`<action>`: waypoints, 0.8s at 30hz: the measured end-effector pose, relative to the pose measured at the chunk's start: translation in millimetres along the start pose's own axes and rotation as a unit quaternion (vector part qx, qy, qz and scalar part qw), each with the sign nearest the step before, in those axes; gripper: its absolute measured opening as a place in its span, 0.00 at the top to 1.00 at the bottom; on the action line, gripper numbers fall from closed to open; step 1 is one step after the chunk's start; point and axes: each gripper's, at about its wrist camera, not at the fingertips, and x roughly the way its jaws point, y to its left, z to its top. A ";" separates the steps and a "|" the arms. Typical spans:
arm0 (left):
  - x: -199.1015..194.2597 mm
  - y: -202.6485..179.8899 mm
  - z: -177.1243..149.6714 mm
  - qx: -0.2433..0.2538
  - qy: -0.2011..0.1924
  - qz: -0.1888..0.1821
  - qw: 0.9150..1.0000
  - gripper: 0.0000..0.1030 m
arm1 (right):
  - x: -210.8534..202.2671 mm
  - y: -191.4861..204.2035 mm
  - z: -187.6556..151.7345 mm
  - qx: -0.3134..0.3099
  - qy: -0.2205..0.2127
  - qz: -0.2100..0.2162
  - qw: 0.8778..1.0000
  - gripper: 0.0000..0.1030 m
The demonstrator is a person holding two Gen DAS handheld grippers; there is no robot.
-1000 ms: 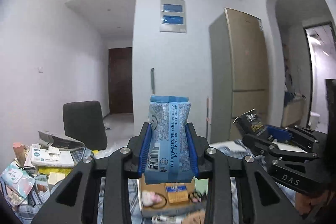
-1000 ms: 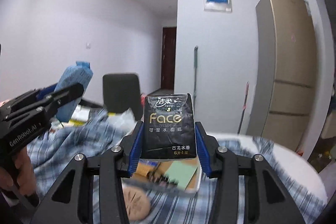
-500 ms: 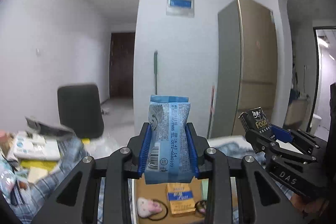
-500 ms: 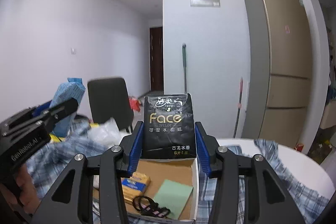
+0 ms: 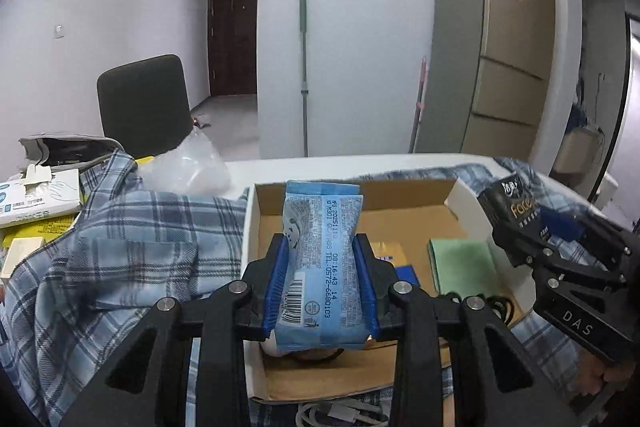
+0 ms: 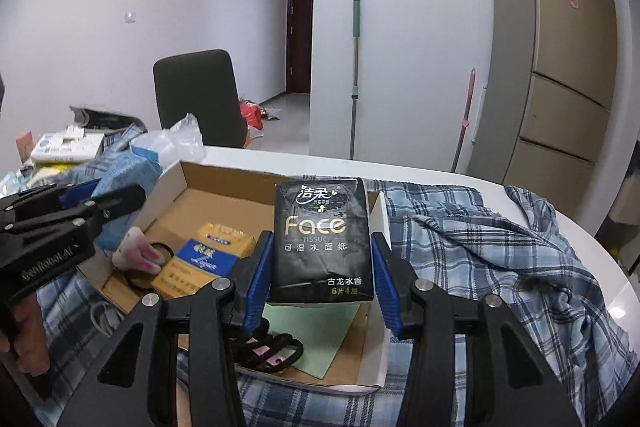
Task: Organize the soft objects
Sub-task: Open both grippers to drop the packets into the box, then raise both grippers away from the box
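With the left gripper (image 5: 322,281) clamping a blue tissue pack (image 5: 320,259) and the right gripper (image 6: 322,277) a black Face tissue pack (image 6: 322,241) above the cardboard box (image 5: 400,193), either could snag its rim.

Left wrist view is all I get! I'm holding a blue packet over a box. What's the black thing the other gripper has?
Observer: The right gripper is clamped on a black tissue pack with gold "Face" lettering, held upright.
Operator: Is it over the box too?
Observer: Yes, it is in front of the cardboard box, near its right wall, with a green sheet showing below it.
Operator: What's hiding behind my blue packet?
Observer: A pink and white soft piece lies in the box by a yellow and blue packet; your left gripper and blue packet mostly cover it in your view.
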 end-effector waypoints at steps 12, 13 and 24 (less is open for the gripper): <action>8.8 -4.2 -6.1 -0.009 0.012 0.011 1.000 0.66 | 8.9 -3.6 -2.6 0.010 0.002 0.004 1.000 0.55; 7.3 -6.1 -5.7 -0.004 0.009 0.011 1.000 0.66 | 9.1 -4.2 -2.7 0.012 0.002 0.004 1.000 0.53; -4.9 -12.2 -4.6 0.011 -0.016 0.023 1.000 0.27 | 6.2 -2.1 -2.4 0.009 -0.006 0.001 1.000 0.27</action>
